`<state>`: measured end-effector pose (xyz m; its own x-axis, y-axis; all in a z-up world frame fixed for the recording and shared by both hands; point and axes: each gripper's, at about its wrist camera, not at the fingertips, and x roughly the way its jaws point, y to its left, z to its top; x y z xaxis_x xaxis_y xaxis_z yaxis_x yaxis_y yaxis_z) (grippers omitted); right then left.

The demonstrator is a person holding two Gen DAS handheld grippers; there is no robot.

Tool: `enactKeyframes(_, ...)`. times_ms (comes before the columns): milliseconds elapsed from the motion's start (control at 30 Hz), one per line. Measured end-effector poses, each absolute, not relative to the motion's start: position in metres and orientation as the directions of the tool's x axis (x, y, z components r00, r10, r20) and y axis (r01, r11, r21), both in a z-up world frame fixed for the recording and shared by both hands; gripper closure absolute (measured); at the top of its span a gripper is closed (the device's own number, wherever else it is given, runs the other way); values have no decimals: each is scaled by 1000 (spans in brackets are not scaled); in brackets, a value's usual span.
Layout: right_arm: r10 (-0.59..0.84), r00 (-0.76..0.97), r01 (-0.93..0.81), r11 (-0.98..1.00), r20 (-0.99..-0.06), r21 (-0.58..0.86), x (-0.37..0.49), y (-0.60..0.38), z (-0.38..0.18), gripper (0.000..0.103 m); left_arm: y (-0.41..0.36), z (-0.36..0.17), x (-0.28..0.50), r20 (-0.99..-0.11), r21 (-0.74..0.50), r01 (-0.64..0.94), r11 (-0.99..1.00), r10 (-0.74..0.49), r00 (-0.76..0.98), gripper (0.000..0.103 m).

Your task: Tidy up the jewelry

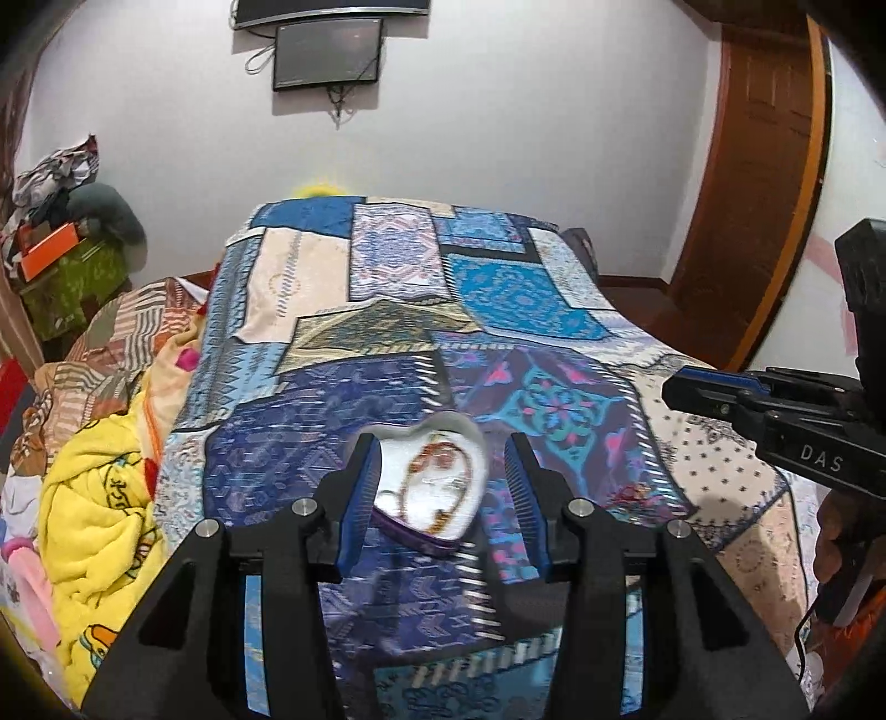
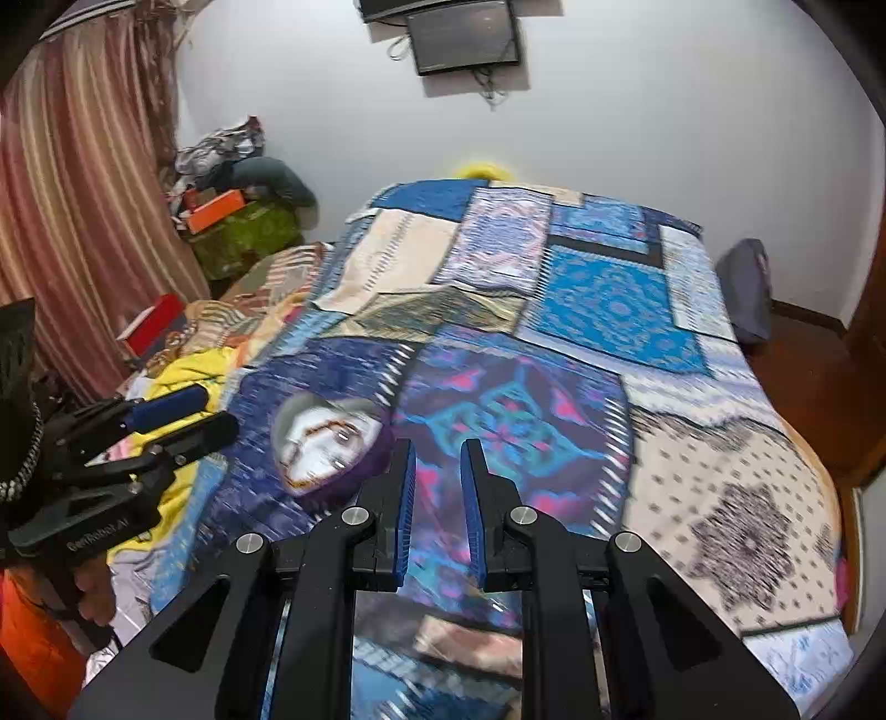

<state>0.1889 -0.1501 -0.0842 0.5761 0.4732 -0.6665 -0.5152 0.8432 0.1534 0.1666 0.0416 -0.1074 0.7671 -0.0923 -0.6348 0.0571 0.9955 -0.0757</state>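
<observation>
A heart-shaped jewelry box [image 1: 429,487] with a white lining and purple rim lies open on the patchwork bedspread [image 1: 498,288]. Gold chains and beaded pieces [image 1: 437,462] lie inside it. My left gripper [image 1: 440,443] is open, its fingers astride the box just above it. In the right wrist view the box [image 2: 326,443] sits left of my right gripper [image 2: 437,448], which is open with a narrow gap and empty above the bedspread [image 2: 609,310]. The right gripper also shows at the right edge of the left wrist view [image 1: 775,404], and the left gripper at the left of the right wrist view [image 2: 177,415].
A yellow blanket [image 1: 94,531] and piled clothes lie left of the bed. A red box [image 2: 152,329] sits by the striped curtain [image 2: 72,210]. A wall screen [image 1: 326,52] hangs behind the bed, a wooden door [image 1: 747,183] stands at right.
</observation>
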Motion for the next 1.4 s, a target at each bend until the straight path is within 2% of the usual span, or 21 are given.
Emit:
enactKeyframes(400,372,572,-419,899,-731,129,176,-214,-112,88,-25,-145,176,-726,-118,176,977,-206,656,57)
enactKeyframes(733,378,494,-413,894,-783,172,168,-227,-147,88,-58,-197,193,-811,-168,233,958,-269,520,58)
enactKeyframes(800,382,481,-416,892,-789,178,167,-226,-153,88,-64,-205,197,-820,-171,248,954,-277,501,66)
enactKeyframes(967,397,461,-420,885,-794,199,168,-224,-161,88,-76,-218,208,-839,-157,264,952,-270,473,79)
enactKeyframes(1233,416,425,-457,865,-804,207,170,-213,-170,88,-85,-222,223,-837,-158,281,947,-279,470,79)
enactKeyframes(1267,420,421,-460,863,-804,210,170,-212,-171,88,-86,-222,224,-837,-156,283,946,-279,472,80)
enactKeyframes(1300,422,417,-462,861,-805,212,171,-211,-172,88,-86,-222,225,-835,-154,285,946,-279,475,91)
enactKeyframes(1400,430,409,-468,856,-805,219,173,-208,-174,88,-84,-222,224,-827,-164,287,944,-290,481,90)
